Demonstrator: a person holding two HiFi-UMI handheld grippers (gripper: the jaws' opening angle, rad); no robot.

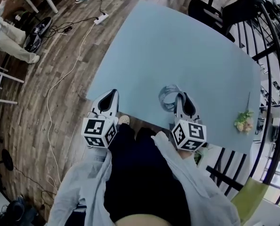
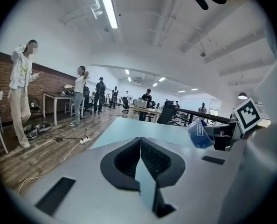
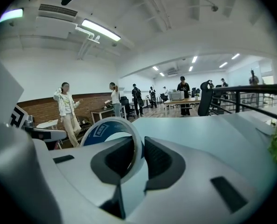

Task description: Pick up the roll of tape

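Smooth matt pale-blue surface [image 1: 177, 46], floor [image 1: 60, 65] laid in grained wood planks, roll of tape [image 3: 102, 128] of glossy film on a blue printed core, right hand-held gripper [image 3: 139, 141] moulded in matt grey plastic, ribbed black pads [image 3: 157, 157], light woven cloth sleeve [image 1: 196, 182]

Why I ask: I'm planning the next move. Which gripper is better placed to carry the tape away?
Right. The right gripper already has its jaws closed on the band of the tape, near the edge of the table. The left gripper is shut, empty, and off to the side.
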